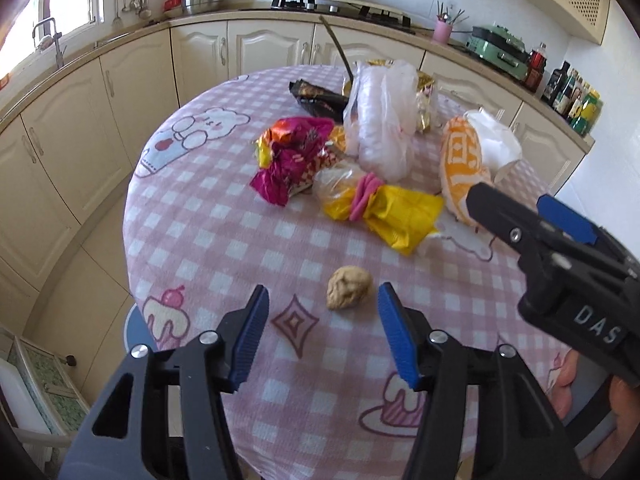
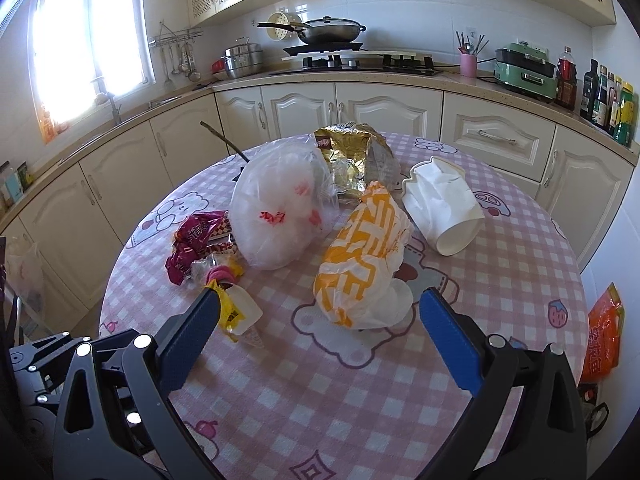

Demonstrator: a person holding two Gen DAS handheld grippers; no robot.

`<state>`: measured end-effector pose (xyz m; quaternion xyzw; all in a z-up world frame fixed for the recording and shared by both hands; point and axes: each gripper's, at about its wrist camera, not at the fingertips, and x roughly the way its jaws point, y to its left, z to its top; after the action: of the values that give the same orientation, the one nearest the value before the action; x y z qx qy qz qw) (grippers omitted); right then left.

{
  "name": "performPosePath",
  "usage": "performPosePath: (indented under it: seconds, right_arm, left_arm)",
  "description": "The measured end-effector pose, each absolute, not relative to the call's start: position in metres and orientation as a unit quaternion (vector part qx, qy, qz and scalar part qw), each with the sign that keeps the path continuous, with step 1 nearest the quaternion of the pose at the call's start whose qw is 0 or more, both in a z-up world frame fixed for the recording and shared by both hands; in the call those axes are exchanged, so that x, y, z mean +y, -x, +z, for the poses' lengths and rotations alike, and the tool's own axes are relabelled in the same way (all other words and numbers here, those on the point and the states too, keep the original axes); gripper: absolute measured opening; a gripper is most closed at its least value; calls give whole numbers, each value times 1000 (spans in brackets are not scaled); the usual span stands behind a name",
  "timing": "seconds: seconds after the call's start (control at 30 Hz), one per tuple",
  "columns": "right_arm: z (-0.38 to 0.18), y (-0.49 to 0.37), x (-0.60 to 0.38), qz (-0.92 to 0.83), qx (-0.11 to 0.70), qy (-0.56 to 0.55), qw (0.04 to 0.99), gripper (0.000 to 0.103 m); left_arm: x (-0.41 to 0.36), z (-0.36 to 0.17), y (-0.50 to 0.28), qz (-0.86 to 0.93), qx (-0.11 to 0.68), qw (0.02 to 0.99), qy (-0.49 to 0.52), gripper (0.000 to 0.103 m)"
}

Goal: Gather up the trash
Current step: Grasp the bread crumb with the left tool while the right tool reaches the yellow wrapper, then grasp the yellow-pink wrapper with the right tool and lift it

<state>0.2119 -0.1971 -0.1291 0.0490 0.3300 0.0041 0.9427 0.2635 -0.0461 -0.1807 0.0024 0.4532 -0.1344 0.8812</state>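
The left tongs (image 1: pixel 322 332) are wide open and empty, low over the surface (image 1: pixel 224 240), bracketing a crumpled brown wad (image 1: pixel 349 287), apparently for pickup. The right tongs (image 2: pixel 318 326), also open and empty, face the orange-white wrapper (image 2: pixel 360 256). Further trash lies beyond: clear bag (image 2: pixel 280 216), white cup (image 2: pixel 444 204).

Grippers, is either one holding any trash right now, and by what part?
Nothing is held. The left gripper and right gripper are both open above the table.

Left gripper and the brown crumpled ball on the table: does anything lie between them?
No. In the left wrist view, only bare checkered tablecloth lies between the open left gripper and the crumpled ball.
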Motion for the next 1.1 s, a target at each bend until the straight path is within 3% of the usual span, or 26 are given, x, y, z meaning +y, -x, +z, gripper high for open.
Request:
performPosePath:
  seconds: [0.03, 0.17, 0.3, 0.33, 0.63, 0.7, 0.73, 0.77, 0.9, 0.93, 0.97, 1.1]
  right_arm:
    - [-130, -212, -196, 3, 331, -48, 943, 96]
    - [-135, -213, -187, 6, 338, -45, 940, 96]
    - [-137, -215, -179, 12, 340, -43, 939, 96]
    - [-138, -216, -177, 15, 342, -43, 939, 96]
    - [-144, -232, -164, 33, 356, -57, 932, 96]
    - [-141, -230, -168, 24, 348, -59, 935, 96]
    - [-141, -229, -171, 22, 347, -63, 936, 96]
    - [-140, -229, -173, 20, 348, -63, 935, 96]
    - [-144, -231, -180, 11, 354, -64, 933, 96]
    - [-146, -232, -182, 11, 357, -67, 931, 96]
    - [-147, -232, -183, 10, 359, -69, 931, 96]
    - [-147, -236, -181, 19, 360, -75, 930, 96]
  left_arm:
    - [-45, -182, -263, -134, 455, 881, -1, 53]
    - [-38, -184, -265, -162, 454, 876, 24, 13]
    - [-38, -182, -266, -168, 441, 881, 16, 10]
    - [-36, -180, -267, -173, 440, 881, 20, 0]
    - [-16, -174, -273, -177, 433, 883, 37, 2]
    - [-21, -175, -273, -195, 435, 878, 37, 17]
    - [-25, -176, -273, -197, 433, 879, 32, 33]
    - [-32, -177, -273, -196, 430, 881, 21, 36]
    - [-42, -184, -282, -196, 437, 877, 14, 35]
    - [-44, -185, -284, -194, 438, 878, 11, 32]
    - [-45, -187, -286, -195, 438, 877, 11, 22]
    - [-42, -182, -285, -187, 427, 885, -1, 20]
